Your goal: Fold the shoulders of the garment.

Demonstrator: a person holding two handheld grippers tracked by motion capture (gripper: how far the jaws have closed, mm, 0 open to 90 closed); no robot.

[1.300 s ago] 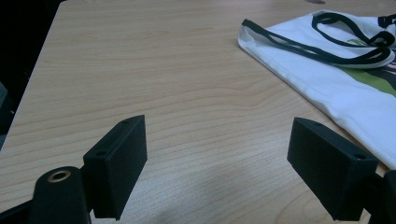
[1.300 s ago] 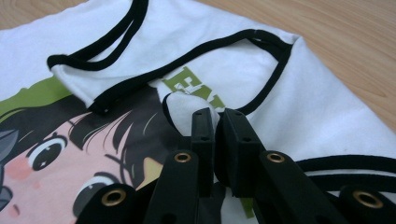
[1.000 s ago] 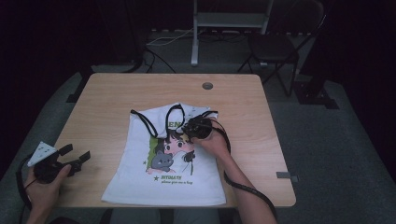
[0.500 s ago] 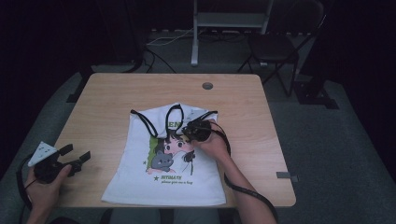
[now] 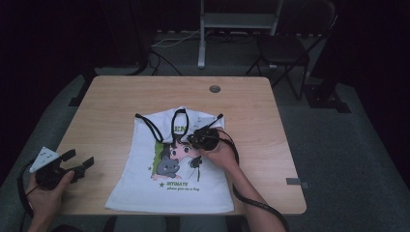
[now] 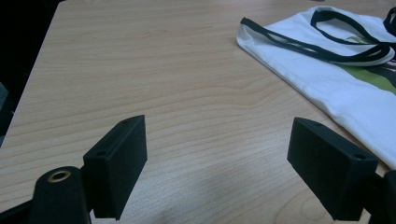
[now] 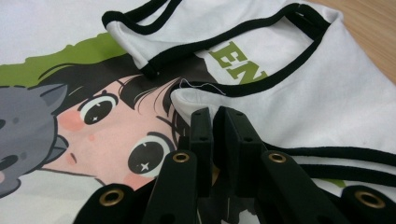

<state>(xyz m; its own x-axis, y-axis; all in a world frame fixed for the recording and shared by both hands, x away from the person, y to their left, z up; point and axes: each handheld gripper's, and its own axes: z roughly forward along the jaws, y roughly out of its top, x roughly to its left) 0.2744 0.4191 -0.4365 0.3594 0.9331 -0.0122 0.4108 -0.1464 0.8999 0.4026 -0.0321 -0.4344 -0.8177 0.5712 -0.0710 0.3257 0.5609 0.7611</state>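
A white sleeveless shirt (image 5: pixel 169 186) with black trim and a cartoon print lies flat in the middle of the wooden table (image 5: pixel 111 106). My right gripper (image 5: pixel 203 137) rests on the shirt's upper part, near the neckline. In the right gripper view its jaws (image 7: pixel 215 116) are pressed together on a raised fold of the white fabric (image 7: pixel 303 93), beside the printed face. My left gripper (image 5: pixel 80 162) hovers over bare wood at the table's near left corner. Its pads (image 6: pixel 119 161) stand wide apart with nothing between them, and the shirt's edge (image 6: pixel 345 84) lies off to their right.
A round grommet (image 5: pixel 214 89) sits in the tabletop near its far edge. Behind the table stand a dark chair (image 5: pixel 290 48) and a metal stand (image 5: pixel 237 19). The right gripper's cable (image 5: pixel 256 205) trails along the forearm off the near edge.
The right gripper has shifted slightly toward the person on the shirt's upper part. The left hand and its gripper have kept still.
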